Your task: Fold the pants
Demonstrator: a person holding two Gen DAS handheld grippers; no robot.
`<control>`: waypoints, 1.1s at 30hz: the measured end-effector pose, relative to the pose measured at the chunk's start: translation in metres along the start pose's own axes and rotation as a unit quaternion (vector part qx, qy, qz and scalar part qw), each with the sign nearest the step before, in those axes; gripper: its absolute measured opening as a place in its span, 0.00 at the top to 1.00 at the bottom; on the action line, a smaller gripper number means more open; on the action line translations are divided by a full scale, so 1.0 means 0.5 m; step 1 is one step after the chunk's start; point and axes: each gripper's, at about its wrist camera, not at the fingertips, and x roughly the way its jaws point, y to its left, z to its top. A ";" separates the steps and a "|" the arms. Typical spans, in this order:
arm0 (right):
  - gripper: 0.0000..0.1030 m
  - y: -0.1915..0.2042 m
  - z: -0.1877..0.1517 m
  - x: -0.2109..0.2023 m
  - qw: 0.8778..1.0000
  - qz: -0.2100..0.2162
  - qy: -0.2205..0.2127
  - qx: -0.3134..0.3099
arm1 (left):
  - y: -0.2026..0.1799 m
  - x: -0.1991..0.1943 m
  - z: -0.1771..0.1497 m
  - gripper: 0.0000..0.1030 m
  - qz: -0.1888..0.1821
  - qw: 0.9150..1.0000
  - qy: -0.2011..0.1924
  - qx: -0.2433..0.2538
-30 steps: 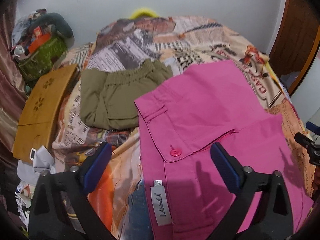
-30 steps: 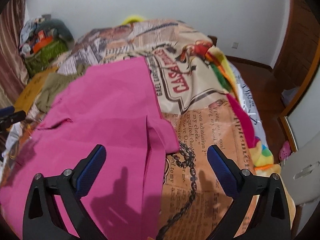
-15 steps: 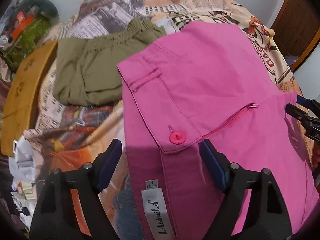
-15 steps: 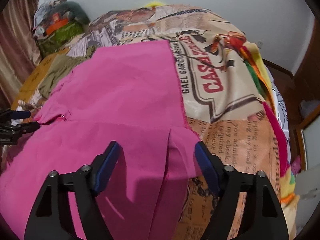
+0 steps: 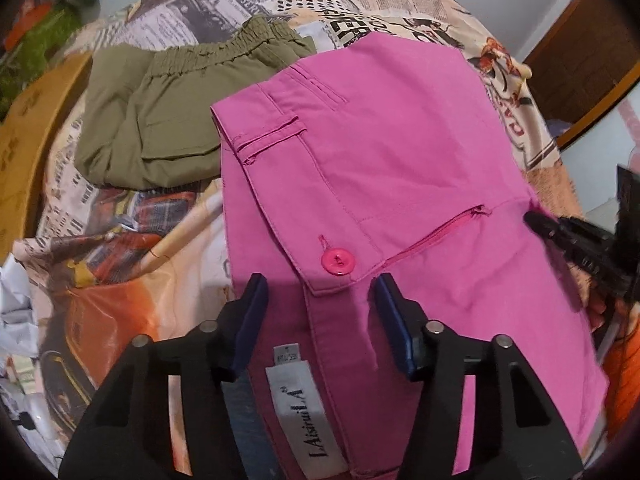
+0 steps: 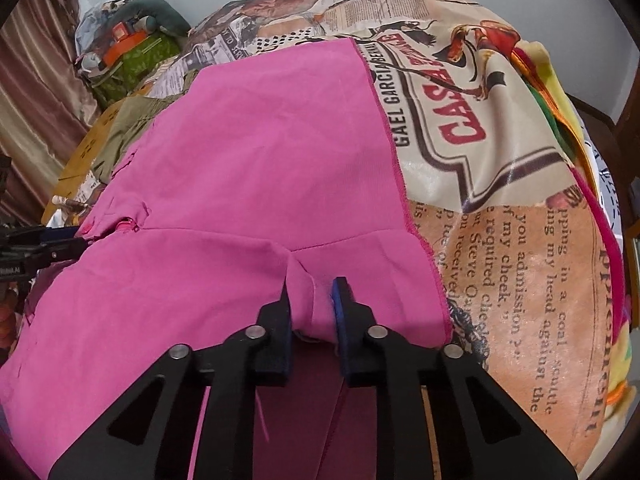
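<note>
On bedspread [image 5: 168,248], pink pants [image 5: 380,168], waistband nearest

Pink pants [image 5: 380,152] between closing hand-held gripper [image 5: 318,292]

Pants: two pairs, one pink pair [image 5: 380,152] under the claws, one olive pair [image 5: 168,112] beyond the left claw [image 5: 318,312]. Claws: two, left and right claw [image 6: 310,300]. Pink button [image 5: 338,261]: one; white label [image 5: 308,416]: one.
</note>
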 end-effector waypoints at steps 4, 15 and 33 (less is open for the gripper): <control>0.90 0.000 -0.003 -0.003 1.000 -0.003 -0.001 0.004 | -0.008 0.005 -0.013 0.49 0.029 0.999 -0.013 0.018; 0.91 -0.003 -0.008 -0.004 1.000 -0.017 0.007 0.005 | -0.014 0.014 -0.020 0.47 0.045 0.998 -0.018 0.029; 0.64 -0.057 -0.023 -0.124 0.996 -0.055 -0.045 0.044 | -0.019 -0.031 -0.003 0.30 0.088 0.995 -0.038 0.025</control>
